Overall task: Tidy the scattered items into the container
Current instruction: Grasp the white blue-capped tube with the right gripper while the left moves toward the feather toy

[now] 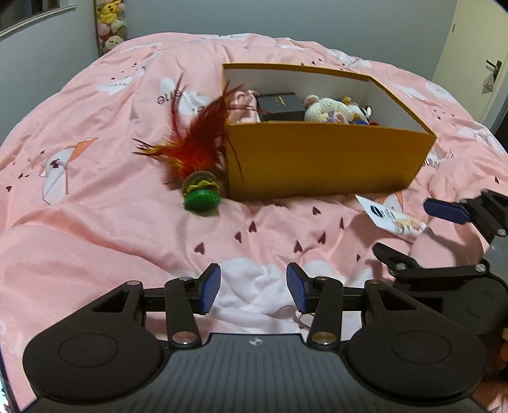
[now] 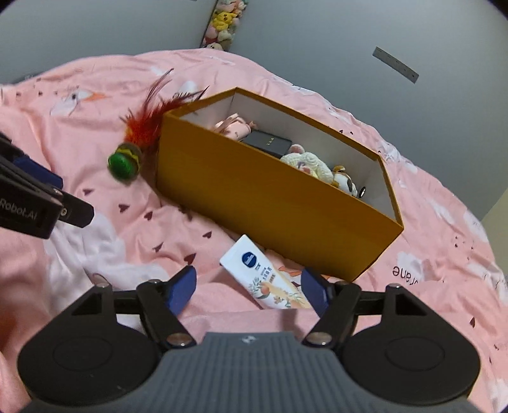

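An orange cardboard box (image 1: 320, 162) (image 2: 270, 203) stands on the pink bed and holds a black case (image 1: 281, 106), a cream knitted toy (image 1: 327, 109) and other small items. A red feather shuttlecock with a green base (image 1: 200, 178) (image 2: 125, 162) lies against the box's left end. A white cream tube (image 2: 266, 279) (image 1: 390, 216) lies in front of the box. My right gripper (image 2: 249, 289) is open, its fingers on either side of the tube. My left gripper (image 1: 252, 287) is open and empty over bare bedding.
The pink printed duvet (image 1: 95, 206) is rumpled, with folds near both grippers. A column of plush toys (image 1: 111, 25) stands by the far wall. A door with a handle (image 1: 492, 68) is at the right. The right gripper's fingers (image 1: 444, 211) show at the left view's right edge.
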`<action>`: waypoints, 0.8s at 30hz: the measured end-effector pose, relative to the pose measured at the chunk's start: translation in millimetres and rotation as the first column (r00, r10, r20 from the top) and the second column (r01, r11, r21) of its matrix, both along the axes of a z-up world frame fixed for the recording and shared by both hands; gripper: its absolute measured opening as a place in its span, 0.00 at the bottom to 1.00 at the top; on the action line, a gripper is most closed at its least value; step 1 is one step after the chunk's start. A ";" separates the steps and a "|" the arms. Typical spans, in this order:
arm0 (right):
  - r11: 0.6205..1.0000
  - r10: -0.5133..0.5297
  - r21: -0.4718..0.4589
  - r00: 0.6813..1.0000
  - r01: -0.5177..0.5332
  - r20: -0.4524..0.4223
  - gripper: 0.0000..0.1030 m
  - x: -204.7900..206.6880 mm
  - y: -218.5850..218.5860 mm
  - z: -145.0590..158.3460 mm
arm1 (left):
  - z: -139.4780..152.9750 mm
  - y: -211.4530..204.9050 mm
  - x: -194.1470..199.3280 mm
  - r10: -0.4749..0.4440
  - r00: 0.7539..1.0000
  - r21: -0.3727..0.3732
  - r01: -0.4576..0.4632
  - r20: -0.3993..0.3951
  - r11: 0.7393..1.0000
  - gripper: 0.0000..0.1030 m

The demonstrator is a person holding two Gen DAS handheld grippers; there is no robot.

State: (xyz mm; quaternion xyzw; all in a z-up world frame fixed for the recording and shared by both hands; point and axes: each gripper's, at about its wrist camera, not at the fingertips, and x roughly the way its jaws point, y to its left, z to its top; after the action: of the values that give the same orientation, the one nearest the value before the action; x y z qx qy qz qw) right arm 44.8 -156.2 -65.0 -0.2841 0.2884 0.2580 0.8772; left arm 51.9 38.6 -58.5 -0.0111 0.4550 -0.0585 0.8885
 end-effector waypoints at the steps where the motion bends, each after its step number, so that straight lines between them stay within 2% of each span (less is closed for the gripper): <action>1: 1.000 0.001 -0.010 1.000 -0.001 0.003 0.70 0.1 1.4 -2.0 | -1.7 -1.7 0.1 -0.002 1.000 0.005 0.002 -0.004 1.000 0.52; 9: 0.995 0.010 -0.097 0.999 -0.006 0.042 0.52 1.0 14.6 -16.5 | -10.9 -2.1 2.1 0.009 1.000 0.022 -0.009 -0.024 1.000 0.52; 12: 0.991 0.016 -0.133 0.998 -0.007 0.068 0.49 2.0 21.7 -21.0 | -12.6 -4.0 2.2 0.006 1.000 0.039 -0.005 -0.022 0.999 0.52; 14: 0.987 0.013 -0.159 0.997 -0.001 0.074 0.41 3.7 24.8 -24.5 | -13.1 -5.1 2.0 -0.001 1.000 0.041 0.001 -0.021 0.999 0.52; 15: 0.986 0.010 -0.168 0.998 0.002 0.069 0.32 5.1 25.3 -26.1 | -13.8 -4.9 2.5 -0.001 1.000 0.040 0.002 -0.023 0.999 0.52; 18: 0.985 -0.002 -0.170 0.997 0.014 0.071 0.26 7.6 24.6 -26.3 | -16.4 -2.8 4.6 0.005 0.999 0.031 -0.004 -0.034 1.000 0.52; 24: 0.987 -0.039 -0.150 0.991 0.058 0.128 0.14 11.5 20.4 -15.6 | -15.4 0.9 5.3 0.023 1.000 0.027 -0.023 -0.021 0.999 0.52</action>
State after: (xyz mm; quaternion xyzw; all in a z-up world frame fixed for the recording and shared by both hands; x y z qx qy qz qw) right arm 56.3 -135.9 -80.5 -0.3594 0.2590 0.1954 0.8750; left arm 57.2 39.5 -73.9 -0.0052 0.4650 -0.0422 0.8843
